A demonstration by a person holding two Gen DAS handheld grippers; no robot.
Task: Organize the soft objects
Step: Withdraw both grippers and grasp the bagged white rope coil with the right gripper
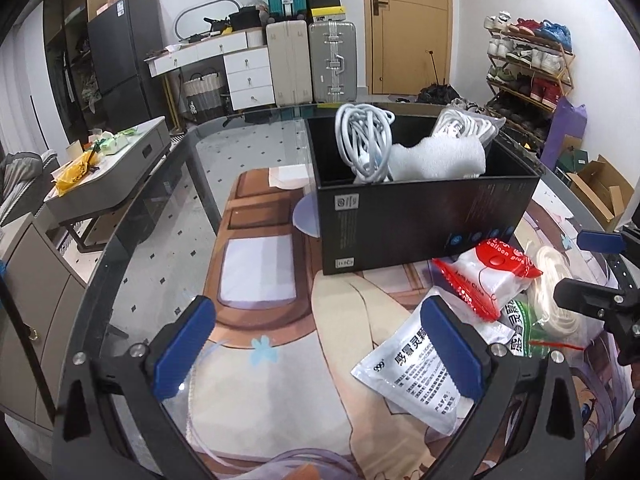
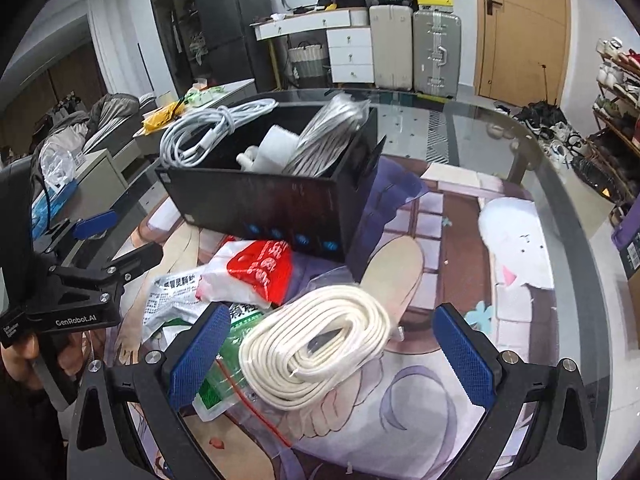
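black box (image 1: 420,220), cream cord coil (image 2: 320,344), red-white packet (image 2: 256,272)

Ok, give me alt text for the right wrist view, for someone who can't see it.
The open right gripper hovers over a bagged coil of cream rope lying on a printed mat on a glass table. Behind it sit a red-and-white packet, green-and-white sachets, and a black box holding white cables and a towel. The left gripper appears at the left edge.
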